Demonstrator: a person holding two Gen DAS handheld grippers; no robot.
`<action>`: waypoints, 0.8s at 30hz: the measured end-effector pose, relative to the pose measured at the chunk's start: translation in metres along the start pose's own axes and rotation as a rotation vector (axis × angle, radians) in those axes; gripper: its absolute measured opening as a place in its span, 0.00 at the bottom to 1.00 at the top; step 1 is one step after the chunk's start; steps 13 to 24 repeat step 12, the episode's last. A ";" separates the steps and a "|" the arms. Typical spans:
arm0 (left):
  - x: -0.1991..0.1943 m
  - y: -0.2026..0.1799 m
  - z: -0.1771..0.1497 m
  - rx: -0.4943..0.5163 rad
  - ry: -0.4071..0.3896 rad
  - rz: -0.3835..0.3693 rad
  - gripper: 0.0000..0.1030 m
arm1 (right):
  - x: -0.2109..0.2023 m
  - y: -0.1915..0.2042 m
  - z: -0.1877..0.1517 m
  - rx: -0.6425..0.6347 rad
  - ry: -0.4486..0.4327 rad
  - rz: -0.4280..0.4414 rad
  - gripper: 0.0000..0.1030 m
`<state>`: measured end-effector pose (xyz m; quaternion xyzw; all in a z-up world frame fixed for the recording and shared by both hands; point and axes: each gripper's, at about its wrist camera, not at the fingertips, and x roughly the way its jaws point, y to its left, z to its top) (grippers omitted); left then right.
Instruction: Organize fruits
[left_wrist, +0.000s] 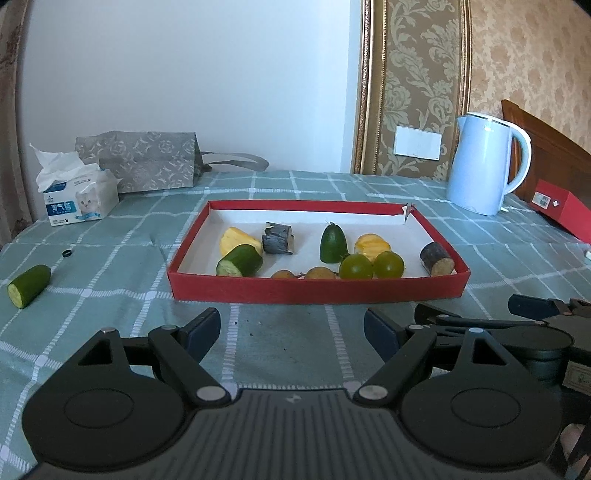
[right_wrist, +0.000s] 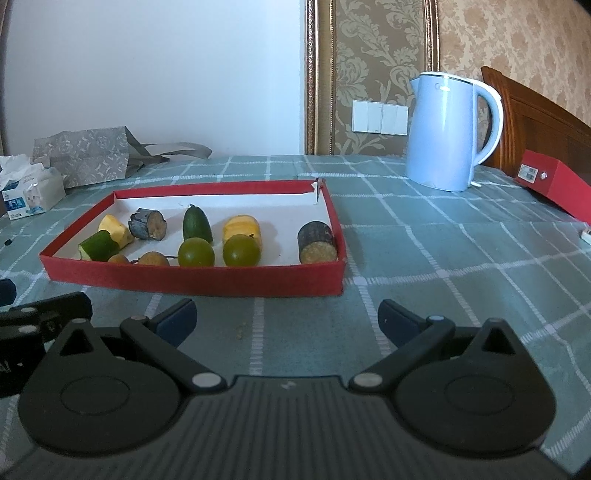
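Both the left gripper (left_wrist: 291, 328) and right gripper (right_wrist: 287, 320) hover tilted down just before the red tray (left_wrist: 317, 290), jaws spread wide, empty.

The red tray's front wall (left_wrist: 317, 290) hides the lower halves of the two small brown fruits (left_wrist: 310, 274), the red box (right_wrist: 554, 184) runs off the right edge, and the small black thing (left_wrist: 67, 253) on the cloth is too tiny to identify.

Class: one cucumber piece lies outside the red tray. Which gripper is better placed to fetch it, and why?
Left. The cucumber piece lies far left of the red tray, on the open left gripper's side; the right wrist view misses it.
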<state>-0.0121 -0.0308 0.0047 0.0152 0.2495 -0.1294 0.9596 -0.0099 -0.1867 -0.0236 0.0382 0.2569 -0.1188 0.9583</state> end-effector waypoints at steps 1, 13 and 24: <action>0.000 0.000 0.000 0.001 -0.003 0.003 0.83 | 0.000 0.000 0.000 0.001 0.002 0.001 1.00; 0.003 -0.002 -0.003 0.030 -0.001 0.020 0.83 | 0.003 0.003 0.001 -0.013 -0.005 -0.021 1.00; 0.003 -0.002 -0.003 0.030 -0.001 0.020 0.83 | 0.003 0.003 0.001 -0.013 -0.005 -0.021 1.00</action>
